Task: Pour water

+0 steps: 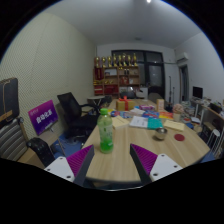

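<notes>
Gripper view gives me the whole picture from my remote seat, so I start at the gripper [112, 172] itself: its two fingers stand wide apart, holding nothing, the purple pads [77, 160] facing each other across bare tabletop. Just ahead of them, toward eleven o'clock from the midpoint between the tips, stands a green bottle [105, 132] upright on the wooden table [125, 160], a white cap on top, not touched by either finger. I judge it to be a light plastic bottle, thin-walled and springy, smooth enough to slip if squeezed weakly and likely to buckle if squeezed hard; how full it is I cannot tell, so its weight may shift as it tips. I would take hold around the middle of the body, below the shoulder, where the wall is straightest and the pads sit flat. Farther out, at one o'clock, a small dark bowl [160, 133] sits on the table, possibly the vessel to pour into, though I cannot be sure. Beyond it lies a clutter of small items I cannot make out, and at ten o'clock an office chair [72, 110] stands beside the table.
</notes>
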A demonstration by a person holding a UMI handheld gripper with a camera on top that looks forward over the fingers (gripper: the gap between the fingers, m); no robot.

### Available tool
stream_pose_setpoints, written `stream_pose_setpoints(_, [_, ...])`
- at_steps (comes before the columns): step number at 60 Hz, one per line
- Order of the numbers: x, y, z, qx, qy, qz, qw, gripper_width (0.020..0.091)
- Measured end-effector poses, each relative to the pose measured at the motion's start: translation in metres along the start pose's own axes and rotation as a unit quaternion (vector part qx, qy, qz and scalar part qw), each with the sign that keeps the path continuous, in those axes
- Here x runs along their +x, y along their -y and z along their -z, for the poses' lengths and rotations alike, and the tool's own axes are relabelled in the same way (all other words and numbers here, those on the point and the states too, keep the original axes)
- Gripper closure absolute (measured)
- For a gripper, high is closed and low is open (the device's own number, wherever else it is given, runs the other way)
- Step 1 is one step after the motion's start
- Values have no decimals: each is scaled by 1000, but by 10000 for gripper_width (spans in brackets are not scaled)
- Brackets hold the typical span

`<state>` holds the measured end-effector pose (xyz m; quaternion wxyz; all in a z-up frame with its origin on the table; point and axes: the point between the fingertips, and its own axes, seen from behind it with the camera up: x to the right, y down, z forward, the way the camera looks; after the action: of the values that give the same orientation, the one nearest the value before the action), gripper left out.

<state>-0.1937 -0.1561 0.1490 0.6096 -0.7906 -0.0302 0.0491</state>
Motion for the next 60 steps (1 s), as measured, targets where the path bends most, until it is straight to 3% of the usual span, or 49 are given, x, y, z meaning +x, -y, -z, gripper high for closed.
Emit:
stream_pose_setpoints(12, [-23,-6,-139,6,36,15,999,299])
stream_pose_setpoints(26, [-27,-11,-229,15,57,10,998,293])
stream_pose_setpoints(27, [-30,-12,-233,14,61,12,998,302])
stream_pose_setpoints(32, [-35,-21,-250,7,76,29,997,616])
stream_pose_setpoints(45, [-43,-17,-251,24,83,53,995,655])
stream_pose_setpoints(54, [-42,-19,-255,-10,111,-20,994,720])
stream_pose_setpoints(60, [-47,-11,-255,-56,143,-113,982,741])
